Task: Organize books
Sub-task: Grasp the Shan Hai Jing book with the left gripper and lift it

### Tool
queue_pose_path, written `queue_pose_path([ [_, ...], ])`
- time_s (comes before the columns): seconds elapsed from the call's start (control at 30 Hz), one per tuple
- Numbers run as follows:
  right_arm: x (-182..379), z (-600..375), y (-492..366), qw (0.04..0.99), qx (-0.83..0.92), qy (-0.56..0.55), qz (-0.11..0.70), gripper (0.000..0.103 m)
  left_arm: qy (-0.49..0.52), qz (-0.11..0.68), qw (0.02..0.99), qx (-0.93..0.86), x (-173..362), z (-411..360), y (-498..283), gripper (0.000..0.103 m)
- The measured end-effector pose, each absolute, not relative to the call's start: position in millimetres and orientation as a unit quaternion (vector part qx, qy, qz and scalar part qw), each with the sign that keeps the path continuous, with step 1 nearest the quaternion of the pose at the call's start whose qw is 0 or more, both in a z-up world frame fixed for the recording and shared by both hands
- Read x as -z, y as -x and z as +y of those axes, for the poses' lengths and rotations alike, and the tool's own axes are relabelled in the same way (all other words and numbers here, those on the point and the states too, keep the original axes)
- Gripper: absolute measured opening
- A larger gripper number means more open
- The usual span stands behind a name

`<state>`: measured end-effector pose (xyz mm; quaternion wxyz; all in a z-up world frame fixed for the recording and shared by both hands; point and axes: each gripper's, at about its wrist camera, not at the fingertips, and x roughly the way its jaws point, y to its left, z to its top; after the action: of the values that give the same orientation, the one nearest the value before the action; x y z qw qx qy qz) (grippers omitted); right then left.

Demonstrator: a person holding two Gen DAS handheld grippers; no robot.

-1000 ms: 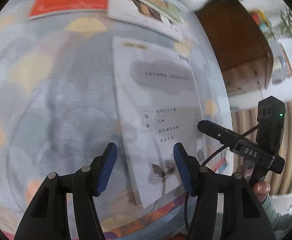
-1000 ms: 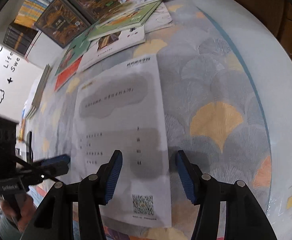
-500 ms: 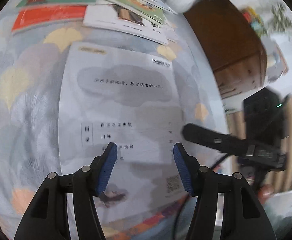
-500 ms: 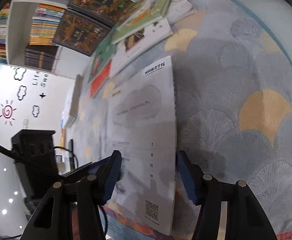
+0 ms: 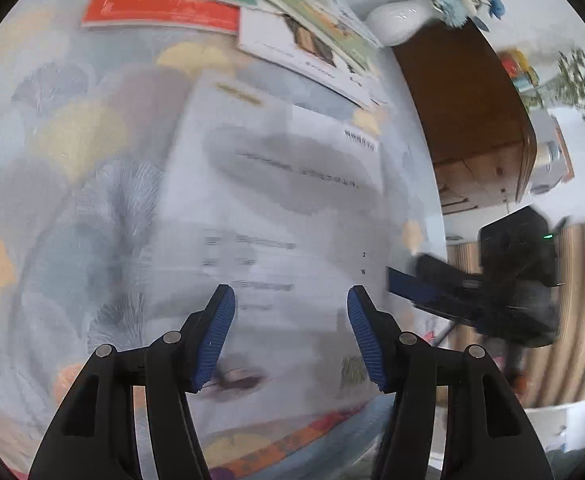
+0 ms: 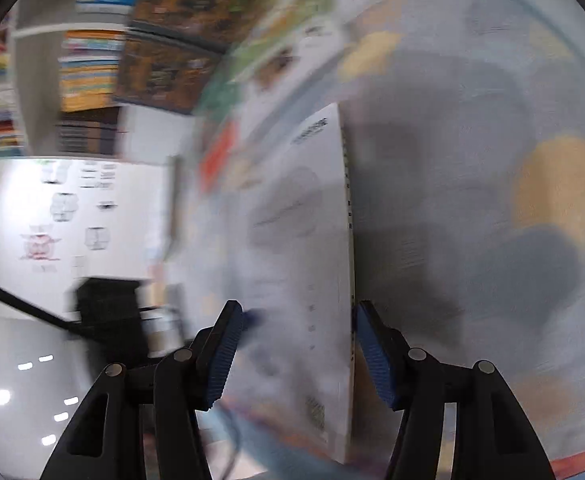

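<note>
We see the white book (image 5: pixel 280 200) lying on the patterned cloth (image 5: pixel 72 160), near its front edge. Left gripper (image 5: pixel 290 332) hovers over it, jaws apart, holding nothing. Right gripper (image 6: pixel 298 354) straddles the book's rt edge; jaws apart, pads not pressing as far as blur allows. Other books (image 5: pixel 164 8) lie farther back.

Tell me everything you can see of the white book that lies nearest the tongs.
The white book is thin, with a pale paper cover showing grey cloud shapes, dark printed lines and a small code patch near its bottom corner. It lies closed on the patterned tablecloth, near the table's front edge. The right tongs straddle its right edge, but blur hides any contact.
</note>
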<state>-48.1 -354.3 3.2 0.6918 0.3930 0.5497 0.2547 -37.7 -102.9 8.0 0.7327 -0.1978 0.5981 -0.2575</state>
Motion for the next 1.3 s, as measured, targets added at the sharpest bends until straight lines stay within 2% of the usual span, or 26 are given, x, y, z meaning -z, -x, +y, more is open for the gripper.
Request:
queue_pose_path([
  [0.07,-24.1,-338.3,48.1,0.699,-0.285,-0.382,0.533,0.060,0.188,0.597,0.735,0.261,-8.6,-102.5,39.8,0.055],
  [0.1,-31.7,-331.8,47.6,0.702,-0.293,-0.380,0.526,0.064,0.198,0.597,0.732,0.263,-8.4,-96.9,40.2,0.055],
  [0.17,-44.8,-317.6,43.0,0.704,-0.301,-0.385,0.515,0.065,0.229,0.594,0.725,0.262,-10.5,-76.1,40.9,0.055],
  [0.37,-90.8,-263.3,24.6,0.706,-0.353,-0.386,0.477,0.065,0.295,0.560,0.742,0.222,-27.7,14.1,46.1,0.055],
  [0.43,-101.7,-233.1,14.4,0.705,-0.369,-0.383,0.470,0.071,0.303,0.548,0.752,0.204,-34.7,44.5,48.6,0.055],
  [0.57,-88.4,-171.3,-5.1,0.666,-0.400,-0.392,0.493,0.071,0.340,0.529,0.757,0.177,-42.3,106.5,49.9,0.055],
  [0.73,-56.5,-134.9,-0.3,0.682,-0.358,-0.350,0.533,0.071,0.276,0.534,0.790,0.123,-53.5,161.4,53.8,0.055],
  [0.8,-40.3,-127.1,4.0,0.715,-0.291,-0.291,0.565,0.071,0.258,0.552,0.779,0.146,-45.8,158.9,51.0,0.057],
  [0.87,-27.7,-116.8,11.3,0.744,-0.228,-0.223,0.586,0.069,0.216,0.573,0.775,0.158,-36.4,145.5,45.2,0.057],
  [0.93,-19.8,-110.3,23.2,0.764,-0.189,-0.175,0.592,0.049,0.162,0.587,0.778,0.156,-25.6,132.5,39.6,0.057],
  [1.03,-6.5,-104.1,46.5,0.792,-0.094,-0.110,0.593,0.041,0.119,0.606,0.771,0.155,-11.8,112.3,32.7,0.050],
  [1.1,3.5,-108.3,58.3,0.794,-0.076,-0.109,0.593,0.040,0.098,0.621,0.761,0.160,0.3,107.4,31.6,0.045],
  [1.2,5.1,-104.8,76.1,0.793,-0.101,-0.130,0.587,0.040,0.098,0.624,0.751,0.195,6.5,105.1,37.9,0.044],
  [1.3,8.9,-110.2,83.1,0.792,-0.095,-0.161,0.581,0.041,0.171,0.629,0.716,0.251,11.4,112.9,39.0,0.044],
])
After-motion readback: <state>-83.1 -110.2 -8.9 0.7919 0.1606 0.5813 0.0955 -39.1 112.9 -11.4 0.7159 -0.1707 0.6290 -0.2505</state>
